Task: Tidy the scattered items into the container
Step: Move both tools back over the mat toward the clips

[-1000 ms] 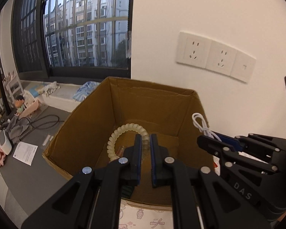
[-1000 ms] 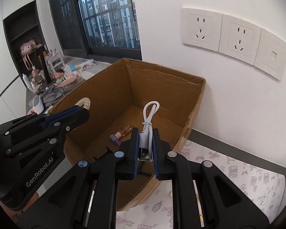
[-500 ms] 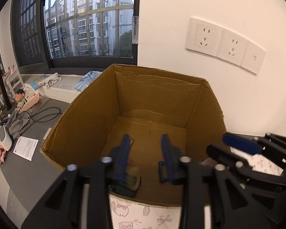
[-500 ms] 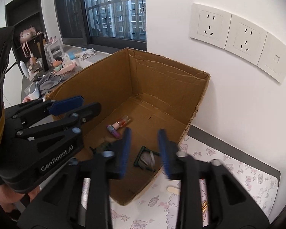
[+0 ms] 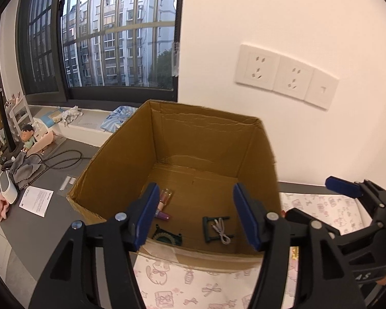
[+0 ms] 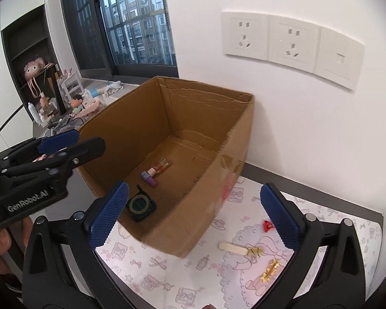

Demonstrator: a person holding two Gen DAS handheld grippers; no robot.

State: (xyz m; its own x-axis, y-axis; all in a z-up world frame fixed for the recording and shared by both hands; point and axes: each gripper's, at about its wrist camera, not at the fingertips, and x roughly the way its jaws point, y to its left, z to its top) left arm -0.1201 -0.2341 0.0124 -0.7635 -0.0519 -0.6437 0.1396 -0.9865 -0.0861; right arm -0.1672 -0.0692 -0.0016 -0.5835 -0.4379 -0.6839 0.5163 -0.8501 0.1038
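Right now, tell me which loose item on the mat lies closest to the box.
The small red piece: it lies closest to the cardboard box. The cream stick and gold clip lie farther out.

"GenRobot.AI" on left hand-held gripper (image 6: 72, 152)

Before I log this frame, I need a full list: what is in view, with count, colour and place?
cardboard box: 1, brown, open, against the wall
small bottles: 2, pink and purple-capped, box floor
round-patterned case: 1, dark green, box's near corner
cable: 1, white, on a dark frame in the box
stick: 1, cream, mat right of box
hair clips: 2, gold, mat
small red item: 1, mat
wall sockets: 3 plates, white
left gripper: open
right gripper: open
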